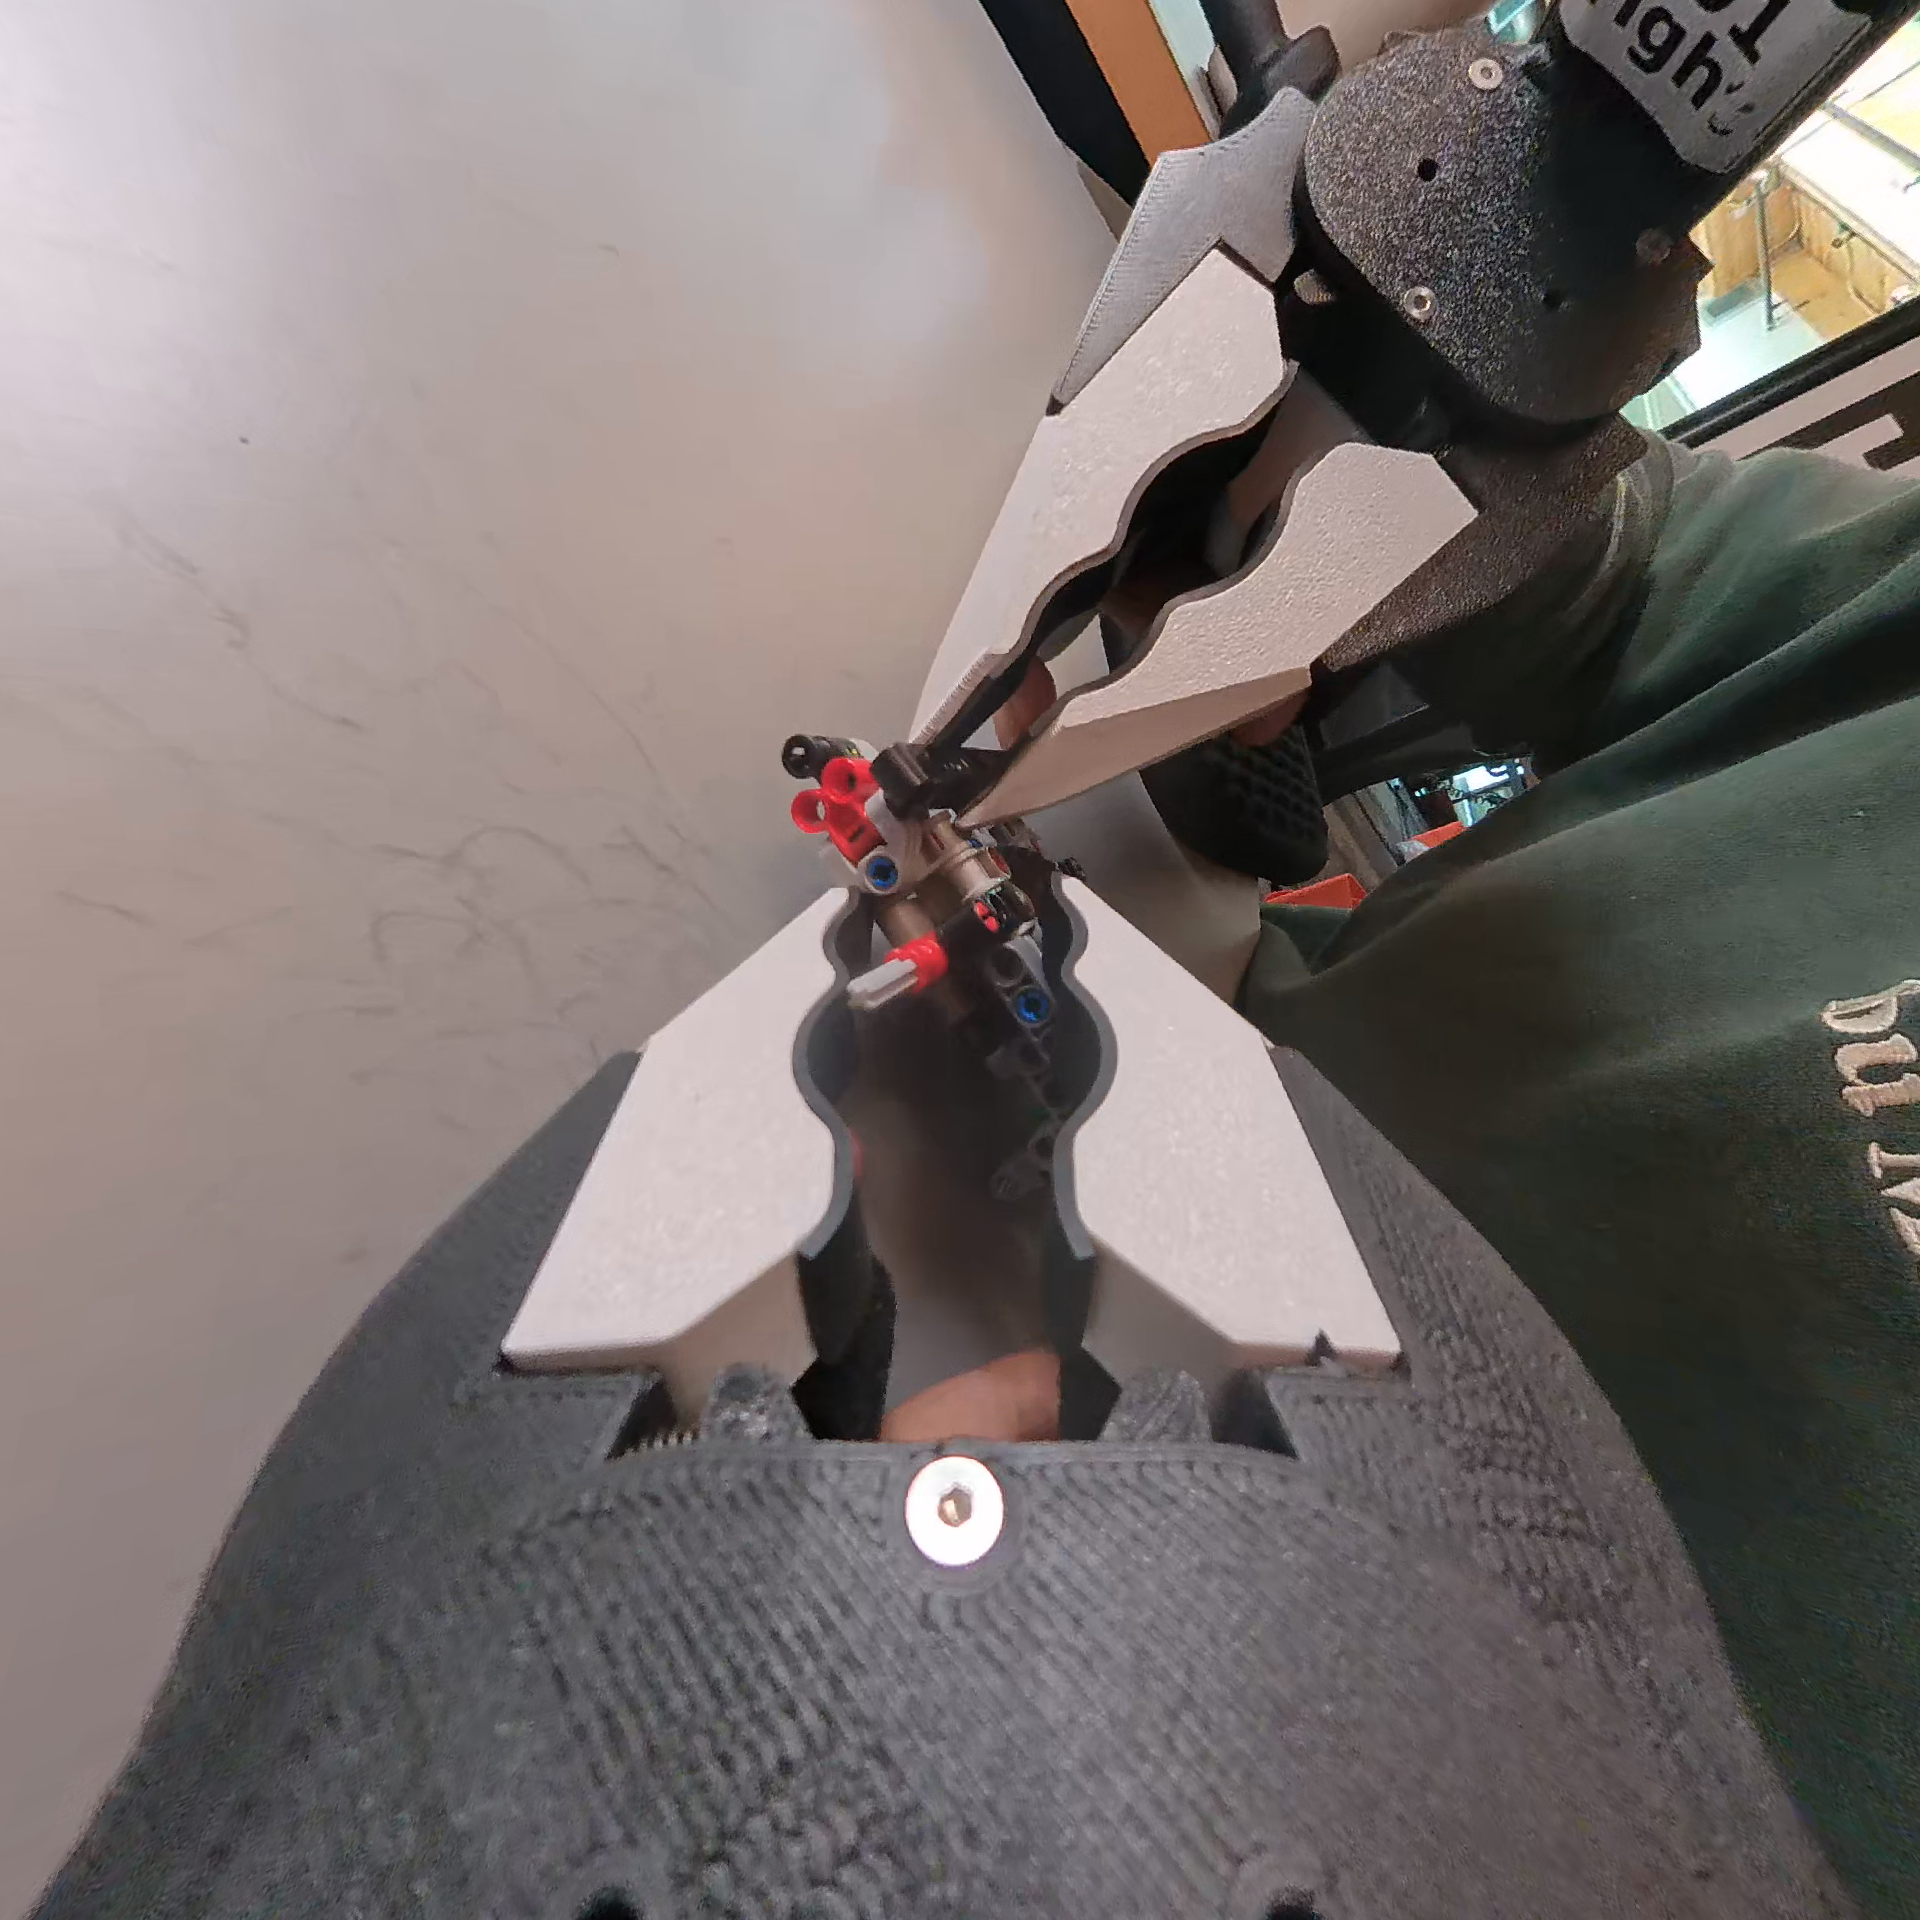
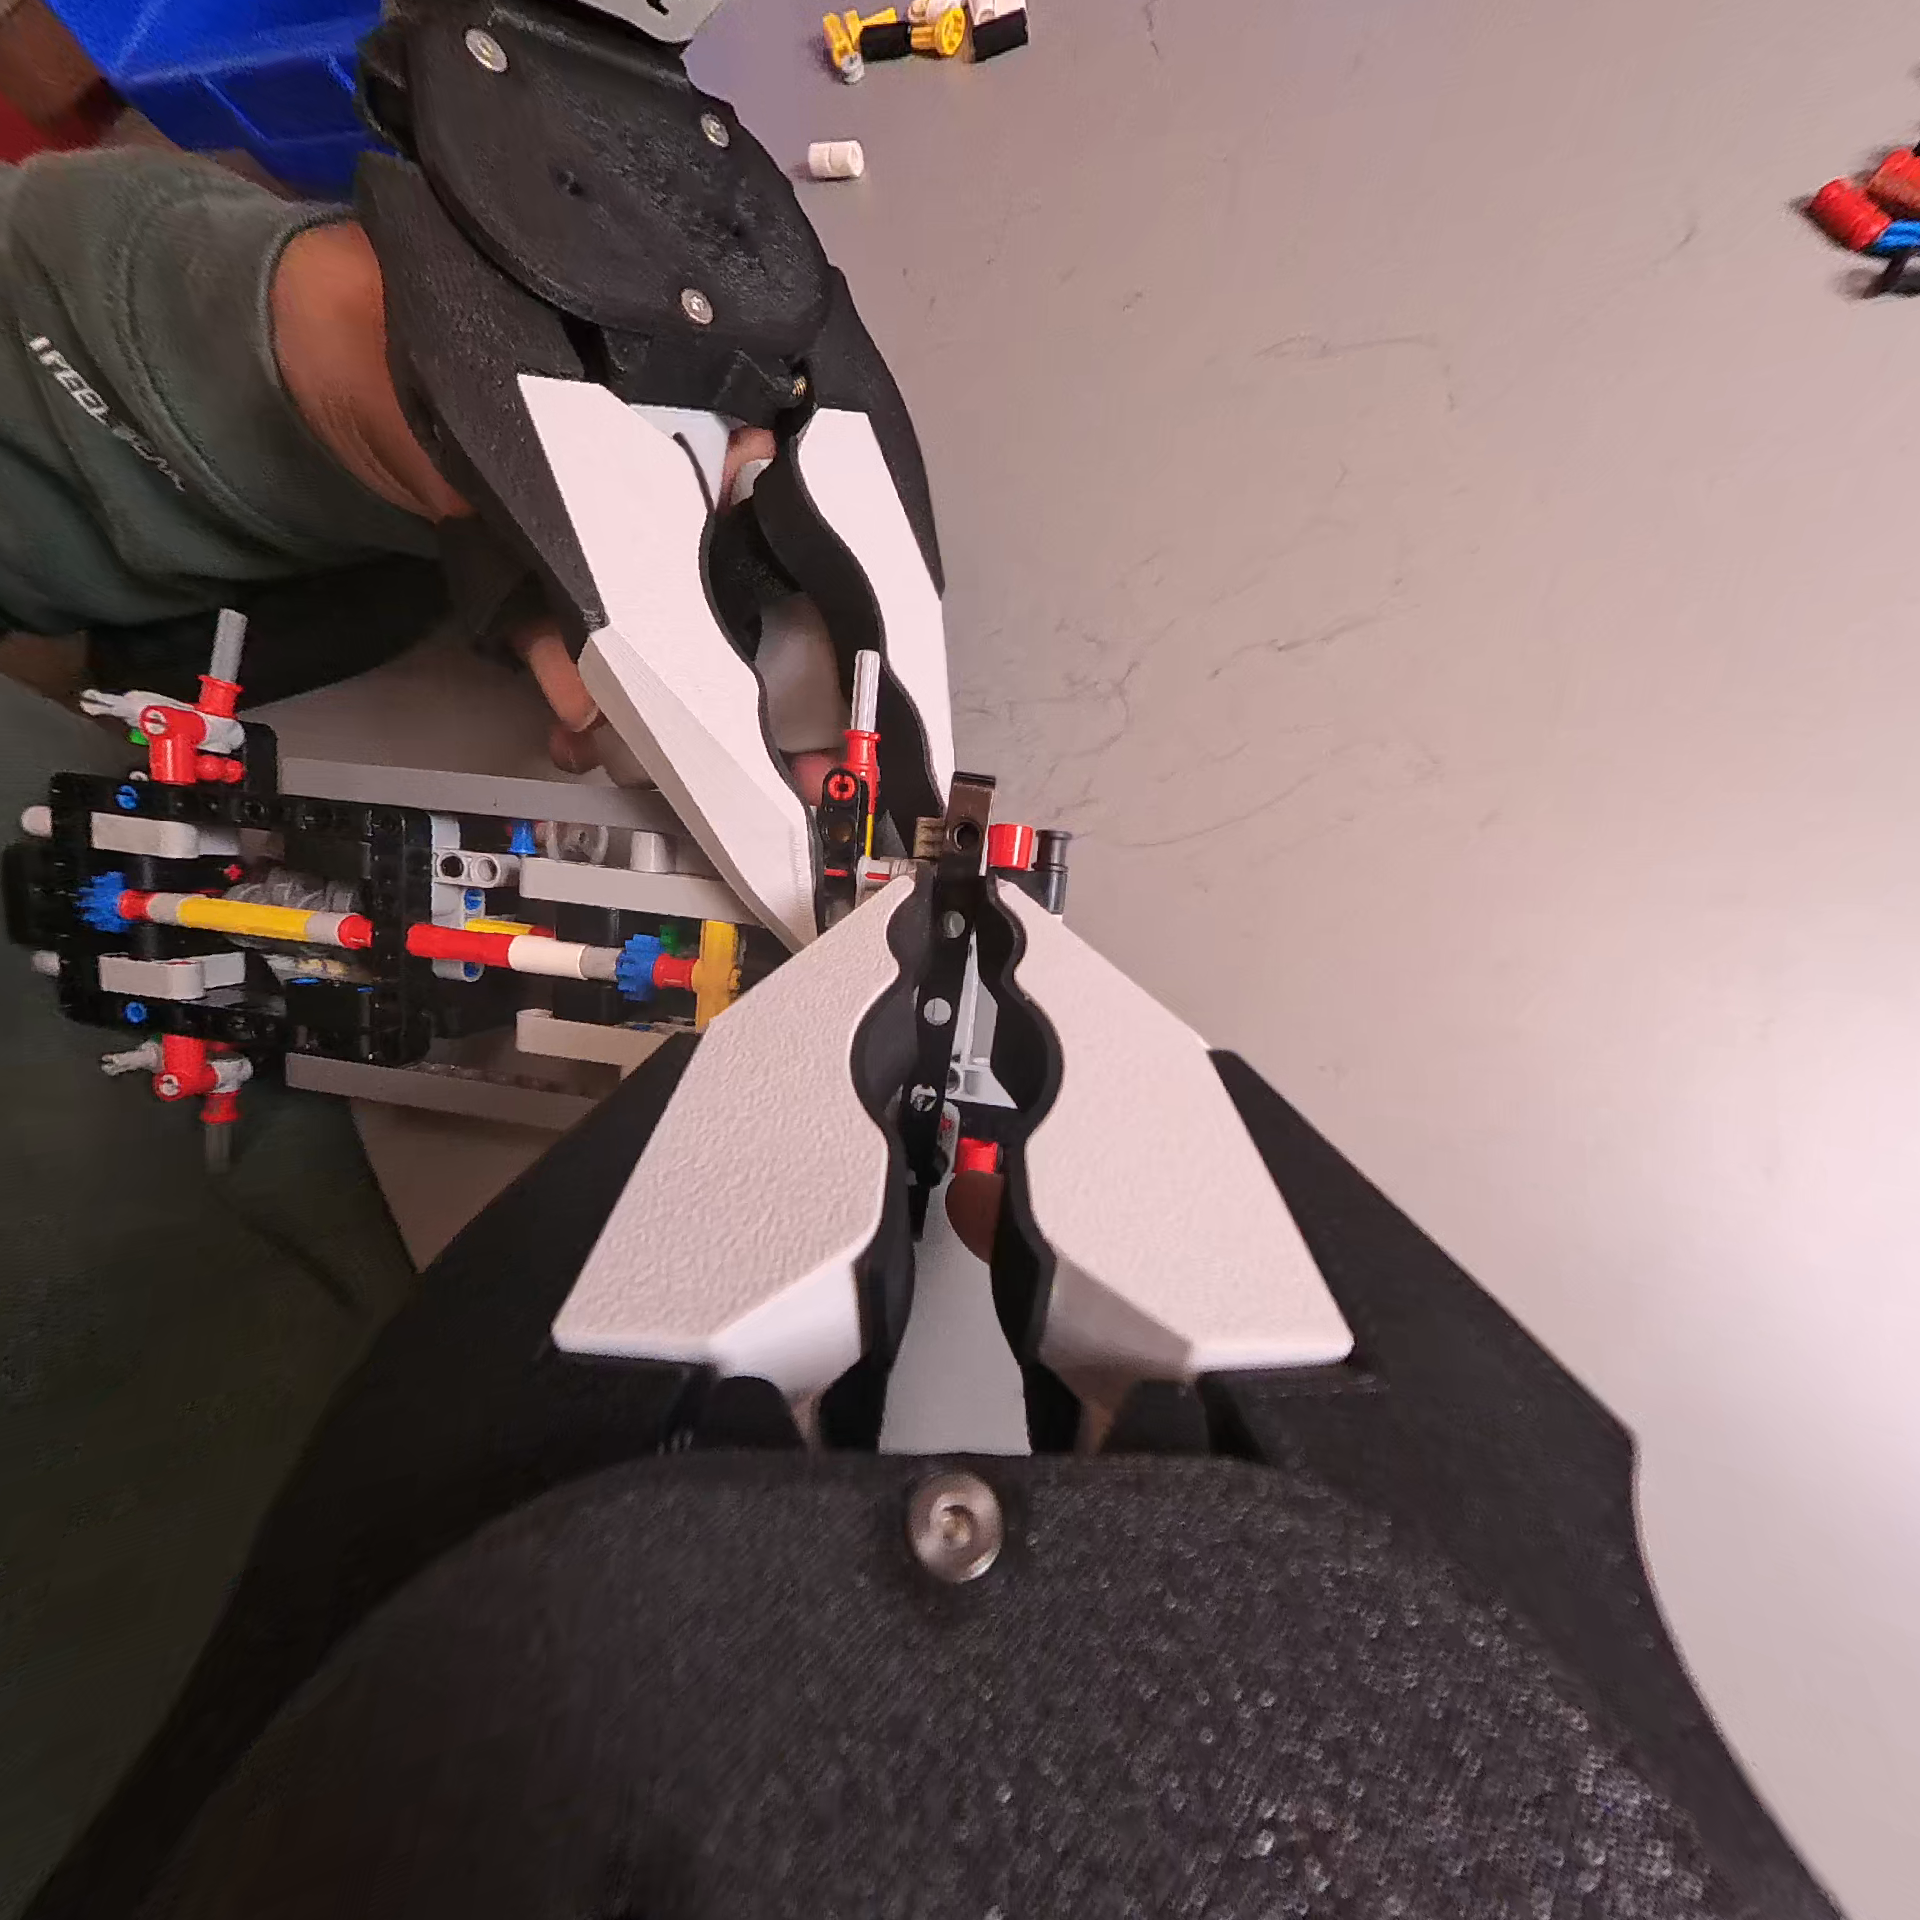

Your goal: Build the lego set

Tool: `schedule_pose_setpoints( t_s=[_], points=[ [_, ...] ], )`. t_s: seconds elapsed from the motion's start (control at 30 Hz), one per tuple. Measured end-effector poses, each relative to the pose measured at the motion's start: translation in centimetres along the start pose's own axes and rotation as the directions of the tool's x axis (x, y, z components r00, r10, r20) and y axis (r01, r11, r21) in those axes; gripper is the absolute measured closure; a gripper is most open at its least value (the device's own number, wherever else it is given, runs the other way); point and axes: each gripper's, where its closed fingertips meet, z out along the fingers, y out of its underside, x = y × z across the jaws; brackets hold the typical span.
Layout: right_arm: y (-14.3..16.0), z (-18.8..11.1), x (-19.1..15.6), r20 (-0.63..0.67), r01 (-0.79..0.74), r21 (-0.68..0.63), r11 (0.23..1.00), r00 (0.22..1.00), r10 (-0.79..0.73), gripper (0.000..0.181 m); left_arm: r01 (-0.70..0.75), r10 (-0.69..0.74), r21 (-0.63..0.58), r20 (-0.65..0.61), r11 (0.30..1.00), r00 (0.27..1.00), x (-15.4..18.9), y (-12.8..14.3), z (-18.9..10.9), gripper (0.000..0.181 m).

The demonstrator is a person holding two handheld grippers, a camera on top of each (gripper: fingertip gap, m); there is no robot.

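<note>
While you held both tools over the pale table [image 2: 1455, 623], the only container in sight was a blue bin [image 2: 239, 73] at the far left corner of the right wrist view, and what lay in it could not be told. Your left tool [image 1: 961, 914] was pinching one end of the lego build [image 2: 312, 925], which in the right wrist view stretched out sideways to the left, its long axis running across the picture, with red and yellow rods along its middle. Your right tool [image 2: 956, 883] was pressed together on a thin black strip with holes [image 2: 940, 997], held lengthwise between the fingers and pointing away from the camera, its far end meeting the build beside a red pin [image 2: 1010, 845]. Both tools' tips nearly touched at that joint. Loose yellow and black pieces [image 2: 925, 31], a small white piece [image 2: 836, 159] and some red and blue pieces [image 2: 1870, 213] lay well apart on the table.
</note>
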Motion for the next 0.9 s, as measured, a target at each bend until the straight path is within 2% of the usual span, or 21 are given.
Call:
schedule_pose_setpoints(
  t_s=[0.33,0.43,0.5,0.63,0.73,0.9],
  points=[
    [-0.2,0.3,0.1,0.033,-0.044,0.044,0.998,0.999,0.042,0.176,0.05,-0.05,0.01,-0.005,0.999,0.999,-0.4,-0.2,-0.1,0.151],
    [-0.9,-0.4,0.5,0.033,-0.025,0.081,0.996,0.999,0.022,0.175,0.066,-0.065,0.044,-0.024,0.997,0.998,-0.3,-0.9,-0.2,0.151],
    [-0.9,-1.5,0.8,0.019,0.001,0.086,0.996,1.0,-0.002,0.172,0.045,-0.046,0.052,0.007,0.998,0.999,-0.5,-1.2,-0.2,0.151],
    [1.0,-3.7,0.3,-0.025,0.061,0.022,0.998,0.998,-0.06,0.166,0.052,-0.053,0.07,0.022,0.996,0.998,-0.7,-1.4,-0.4,0.151],
    [3.1,-3.6,0.5,-0.098,0.094,-0.055,0.994,0.99,-0.099,0.174,0.035,-0.037,0.07,0.022,0.997,0.999,-0.6,-1.4,-0.3,0.151],
    [3.7,-2.9,0.5,-0.106,0.089,-0.06,0.994,0.99,-0.095,0.176,0.028,-0.03,0.082,0.023,0.996,0.999,-0.7,-1.3,-0.4,0.15]
  ],
)
